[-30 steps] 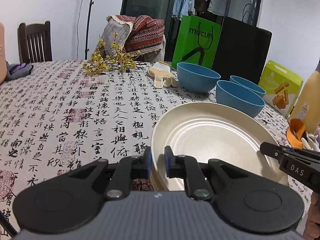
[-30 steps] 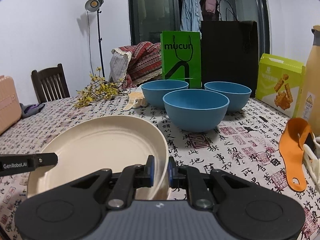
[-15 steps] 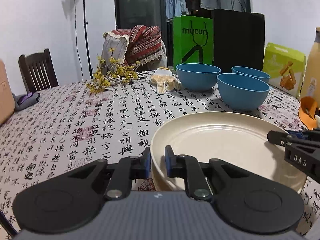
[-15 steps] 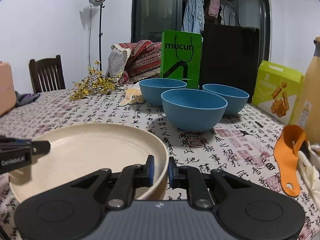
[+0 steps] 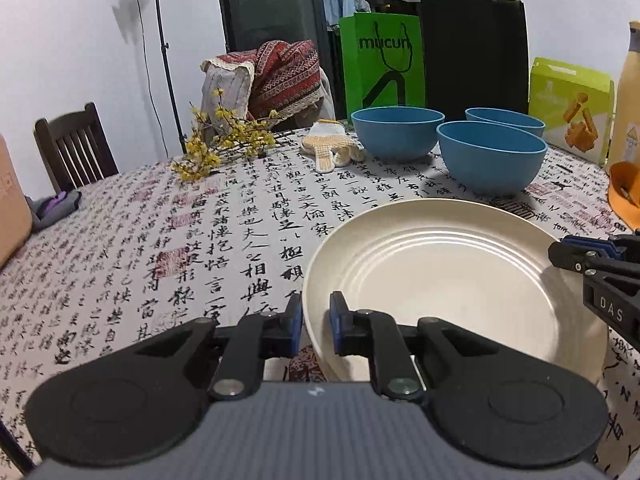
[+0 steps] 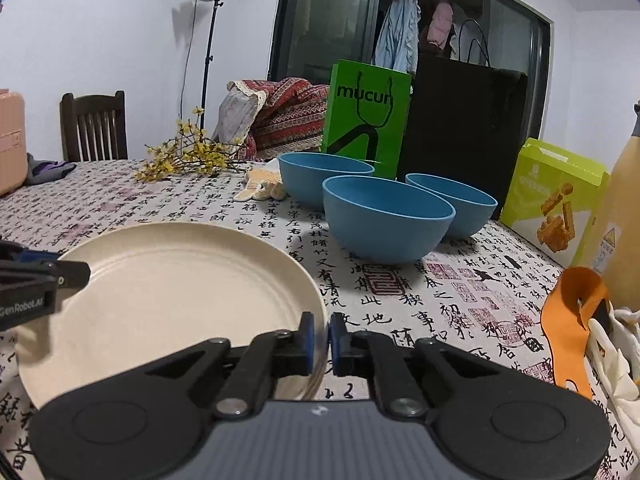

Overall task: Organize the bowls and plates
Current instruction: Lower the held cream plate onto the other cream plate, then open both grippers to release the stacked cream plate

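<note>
A wide cream plate (image 5: 440, 280) lies low over the patterned tablecloth, and a second rim shows just under its near edge. My left gripper (image 5: 316, 316) is shut on the plate's left rim. My right gripper (image 6: 322, 332) has the plate's (image 6: 168, 288) right rim between its jaws, which are closing on it. Each gripper shows in the other's view: the right gripper (image 5: 560, 248) and the left gripper (image 6: 80, 272). Three blue bowls (image 6: 386, 216) stand upright and apart from each other behind the plate.
Behind the bowls stand a green paper bag (image 5: 382, 60) and a black bag (image 5: 476, 52). A green snack box (image 6: 552, 196), a tall bottle (image 6: 620, 208) and an orange tool (image 6: 572, 320) crowd the right. A knit glove (image 5: 328, 148) and yellow flowers (image 5: 216, 148) lie further left.
Both views have rolled to level, and the plate now sits flat instead of tilted. Both grippers stay on its rim; the right jaws have narrowed slightly.
</note>
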A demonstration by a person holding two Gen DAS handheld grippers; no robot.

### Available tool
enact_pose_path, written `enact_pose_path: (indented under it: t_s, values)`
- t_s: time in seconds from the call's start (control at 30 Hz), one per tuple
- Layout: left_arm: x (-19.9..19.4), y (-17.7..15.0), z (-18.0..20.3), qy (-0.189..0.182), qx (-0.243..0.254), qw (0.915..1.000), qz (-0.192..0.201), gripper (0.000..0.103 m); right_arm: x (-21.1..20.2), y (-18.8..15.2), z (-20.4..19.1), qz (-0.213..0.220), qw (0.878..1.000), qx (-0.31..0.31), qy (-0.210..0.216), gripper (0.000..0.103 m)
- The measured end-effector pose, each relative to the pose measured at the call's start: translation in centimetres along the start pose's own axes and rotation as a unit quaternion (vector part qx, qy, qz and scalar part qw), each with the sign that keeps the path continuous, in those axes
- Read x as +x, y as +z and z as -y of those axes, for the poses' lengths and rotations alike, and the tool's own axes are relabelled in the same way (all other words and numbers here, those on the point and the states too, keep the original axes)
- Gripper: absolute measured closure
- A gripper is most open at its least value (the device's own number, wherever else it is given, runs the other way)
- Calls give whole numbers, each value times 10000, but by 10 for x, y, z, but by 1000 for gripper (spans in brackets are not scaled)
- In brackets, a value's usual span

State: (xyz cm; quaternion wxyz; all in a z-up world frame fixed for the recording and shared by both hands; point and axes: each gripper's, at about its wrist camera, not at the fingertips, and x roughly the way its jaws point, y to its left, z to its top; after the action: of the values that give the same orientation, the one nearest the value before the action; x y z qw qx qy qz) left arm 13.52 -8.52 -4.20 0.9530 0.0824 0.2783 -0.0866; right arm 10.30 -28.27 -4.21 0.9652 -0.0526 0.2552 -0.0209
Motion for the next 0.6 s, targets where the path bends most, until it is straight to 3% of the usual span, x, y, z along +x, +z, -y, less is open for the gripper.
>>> enact_pose_path:
  t_s: [0.23, 0.33, 0.4, 0.47, 0.53, 0.6]
  values:
    - [1, 0, -6, -163, -91, 9998, 15, 87, 3, 2, 25, -121, 9958, 747, 507, 92]
    - [0, 0, -14, -245, -242, 9994, 61, 77, 4, 2, 40, -109, 9906, 1113, 788, 84]
    - [-1, -1, -20, -228, -323, 9991, 164, 57, 5, 2, 45, -22, 9883, 1241, 890, 73]
    - [-3, -1, -26, -204, -387, 9986, 290, 51, 6, 1, 49, 117, 9865, 1311, 970, 48]
    - [-6, -1, -31, -130, -402, 9982, 429, 39, 7, 1, 51, 296, 9845, 1351, 1077, 35]
    - [-9, -2, -37, -50, -420, 9974, 582, 17, 10, 2, 52, 401, 9829, 1393, 1135, 20]
